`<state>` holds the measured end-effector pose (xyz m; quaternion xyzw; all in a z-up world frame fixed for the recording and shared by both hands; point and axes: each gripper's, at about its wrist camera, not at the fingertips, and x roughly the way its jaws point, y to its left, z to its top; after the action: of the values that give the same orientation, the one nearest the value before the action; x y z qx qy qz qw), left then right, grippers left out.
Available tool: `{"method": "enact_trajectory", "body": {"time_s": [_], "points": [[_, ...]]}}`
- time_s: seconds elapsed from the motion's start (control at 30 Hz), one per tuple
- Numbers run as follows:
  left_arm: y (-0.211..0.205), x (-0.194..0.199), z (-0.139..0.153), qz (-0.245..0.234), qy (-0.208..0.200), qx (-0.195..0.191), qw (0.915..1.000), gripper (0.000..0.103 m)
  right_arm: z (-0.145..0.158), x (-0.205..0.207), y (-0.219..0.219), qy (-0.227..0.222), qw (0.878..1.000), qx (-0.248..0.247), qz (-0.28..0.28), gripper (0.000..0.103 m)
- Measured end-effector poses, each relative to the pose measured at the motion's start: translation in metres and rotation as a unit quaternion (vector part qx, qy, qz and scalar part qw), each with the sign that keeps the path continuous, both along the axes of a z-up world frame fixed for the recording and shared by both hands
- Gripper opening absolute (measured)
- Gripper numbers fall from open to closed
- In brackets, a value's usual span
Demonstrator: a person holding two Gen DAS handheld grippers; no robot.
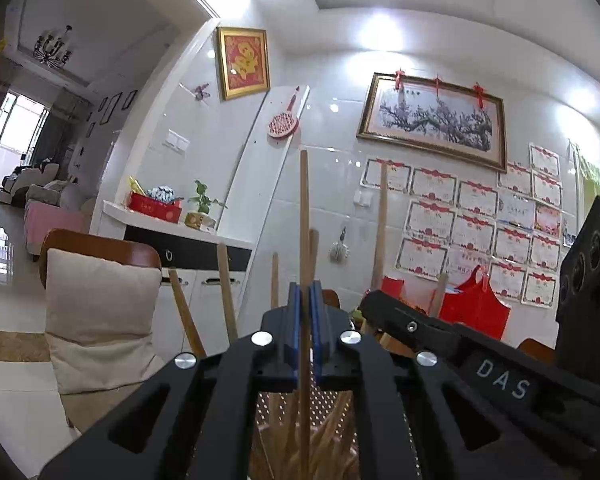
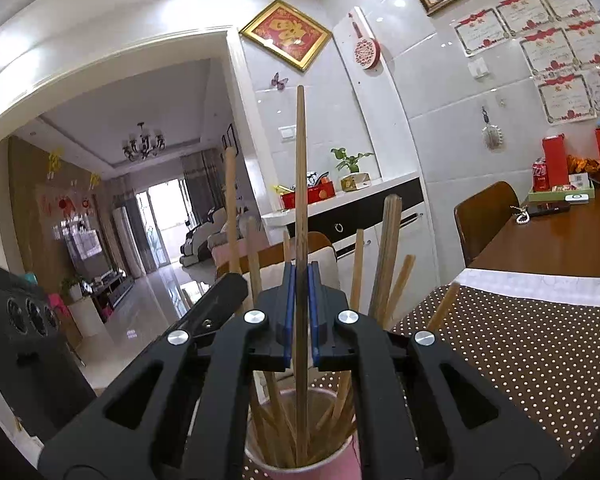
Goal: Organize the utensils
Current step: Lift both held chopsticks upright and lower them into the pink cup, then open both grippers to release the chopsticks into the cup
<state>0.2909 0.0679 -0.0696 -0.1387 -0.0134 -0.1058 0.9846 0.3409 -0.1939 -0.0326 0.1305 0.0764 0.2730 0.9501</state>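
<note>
In the left wrist view my left gripper (image 1: 305,320) is shut on one pale wooden chopstick (image 1: 304,216), held upright between the blue pads. Several more chopsticks (image 1: 225,288) stand around it. My right gripper (image 1: 374,305) reaches in from the right, close beside it. The right wrist view has my right gripper (image 2: 300,304) shut on a darker chopstick (image 2: 300,184), whose lower end is inside the pink cup (image 2: 352,454). That cup holds several chopsticks (image 2: 386,252). My left gripper (image 2: 234,286) comes in from the left.
The cup stands on a brown polka-dot mat (image 2: 520,352) on a wooden table (image 2: 560,240). A green tray (image 2: 560,194) with a red can (image 2: 539,172) sits at the table's far end. Chairs (image 2: 484,212) stand by it, one with a beige cushion (image 1: 100,300).
</note>
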Motion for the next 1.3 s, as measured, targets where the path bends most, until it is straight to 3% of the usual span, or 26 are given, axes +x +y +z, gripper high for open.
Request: {"method": "enact_trajectory", "body": {"time_s": [0.53, 0.57, 0.63, 0.77, 0.83, 1.0, 1.03, 1.07, 1.1, 1.3], "points": [[0.0, -0.015, -0.016, -0.027, 0.062, 0.038, 0.9969, 0.007, -0.014, -0.02, -0.006, 0.029, 0.999, -0.03, -0.001, 0.007], [0.001, -0.017, -0.016, -0.028, 0.063, 0.04, 0.9968, 0.009, -0.015, -0.022, -0.006, 0.03, 0.999, -0.032, -0.001, 0.007], [0.003, -0.021, -0.016, -0.029, 0.066, 0.039, 0.9966, 0.028, -0.018, -0.024, -0.006, 0.036, 0.999, -0.035, -0.002, 0.007], [0.009, -0.029, -0.015, -0.028, 0.073, 0.036, 0.9963, 0.03, -0.02, -0.029, -0.005, 0.043, 0.998, -0.04, -0.004, 0.007], [0.012, -0.033, -0.014, -0.022, 0.079, 0.033, 0.9961, 0.038, -0.02, -0.033, -0.003, 0.044, 0.998, -0.043, -0.003, 0.007], [0.019, -0.045, -0.007, 0.04, 0.097, 0.042, 0.9936, 0.041, -0.021, -0.038, 0.002, 0.057, 0.997, -0.052, -0.002, 0.009], [0.021, -0.049, -0.006, 0.046, 0.099, 0.043, 0.9932, 0.042, -0.02, -0.04, 0.003, 0.058, 0.997, -0.053, -0.004, 0.012], [0.023, -0.053, -0.004, 0.048, 0.099, 0.043, 0.993, 0.043, -0.02, -0.043, 0.003, 0.058, 0.997, -0.053, -0.005, 0.028], [0.025, -0.056, -0.003, 0.052, 0.1, 0.044, 0.9927, 0.045, -0.02, -0.045, 0.003, 0.056, 0.997, -0.051, -0.006, 0.058], [0.036, -0.076, 0.007, 0.065, 0.103, 0.033, 0.992, 0.053, -0.013, -0.063, -0.002, 0.048, 0.998, -0.036, -0.005, 0.06]]}}
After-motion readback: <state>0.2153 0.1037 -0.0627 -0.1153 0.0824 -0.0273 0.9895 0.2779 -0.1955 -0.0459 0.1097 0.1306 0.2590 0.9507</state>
